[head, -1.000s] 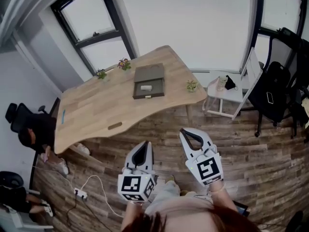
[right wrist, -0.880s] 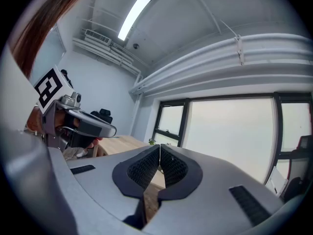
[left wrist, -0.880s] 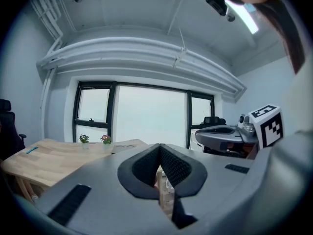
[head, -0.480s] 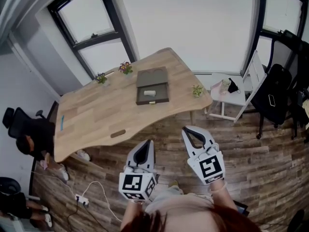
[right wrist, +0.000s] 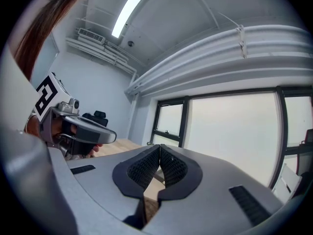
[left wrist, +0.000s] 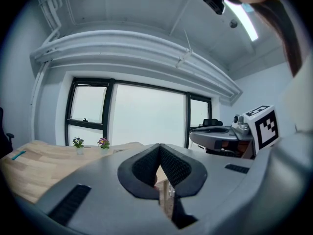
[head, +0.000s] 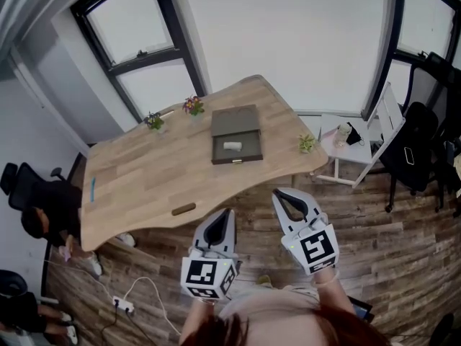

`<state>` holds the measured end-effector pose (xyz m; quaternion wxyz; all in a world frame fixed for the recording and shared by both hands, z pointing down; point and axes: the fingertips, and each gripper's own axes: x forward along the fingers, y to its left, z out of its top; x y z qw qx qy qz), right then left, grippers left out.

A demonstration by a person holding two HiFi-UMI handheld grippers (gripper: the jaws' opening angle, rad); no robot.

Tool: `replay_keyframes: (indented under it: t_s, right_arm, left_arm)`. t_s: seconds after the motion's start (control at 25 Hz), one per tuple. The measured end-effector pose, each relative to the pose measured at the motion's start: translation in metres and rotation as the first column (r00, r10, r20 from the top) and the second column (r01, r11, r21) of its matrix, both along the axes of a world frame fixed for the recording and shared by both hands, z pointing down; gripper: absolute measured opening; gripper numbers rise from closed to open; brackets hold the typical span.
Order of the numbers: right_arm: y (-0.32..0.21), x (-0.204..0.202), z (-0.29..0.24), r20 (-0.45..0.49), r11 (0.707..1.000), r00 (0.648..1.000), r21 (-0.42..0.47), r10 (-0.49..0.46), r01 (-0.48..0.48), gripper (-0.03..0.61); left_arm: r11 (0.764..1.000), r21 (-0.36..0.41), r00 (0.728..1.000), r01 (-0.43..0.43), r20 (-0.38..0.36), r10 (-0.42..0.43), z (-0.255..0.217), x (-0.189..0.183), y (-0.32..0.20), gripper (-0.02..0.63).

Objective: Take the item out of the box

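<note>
L gripper [head: 225, 215] & R gripper [head: 279, 195] were both closed tight, nothing btwn jaws, touching nothing. White item [head: 232, 146] lay in open box [head: 250, 152] on table [head: 137, 186], well apart from both.

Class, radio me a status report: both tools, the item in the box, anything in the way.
Left tool shut, empty; right tool shut, empty. Pale item lies in open box on table, untouched. Tools short of table; only wood floor between.
</note>
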<state>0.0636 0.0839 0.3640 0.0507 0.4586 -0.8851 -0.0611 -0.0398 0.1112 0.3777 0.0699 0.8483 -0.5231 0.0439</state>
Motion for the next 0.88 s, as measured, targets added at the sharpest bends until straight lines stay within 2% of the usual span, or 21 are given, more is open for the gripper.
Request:
replay_keyframes:
  t_s: [0.36, 0.88]
  right_arm:
    - [-0.026, -0.028, 0.003, -0.02, 1.0, 1.0, -0.009, 0.015, -0.015, 0.002]
    - [-0.063, -0.039, 0.008, -0.028, 1.0, 1.0, -0.006, 0.01, -0.01, 0.002]
  left_arm:
    - [0.999, -0.008, 0.999, -0.031, -0.015, 0.031, 0.004, -0.025, -0.027, 0.0]
    - [0.999, -0.014, 0.999, -0.037, -0.03, 0.036, 0.011, -0.032, -0.067, 0.0]
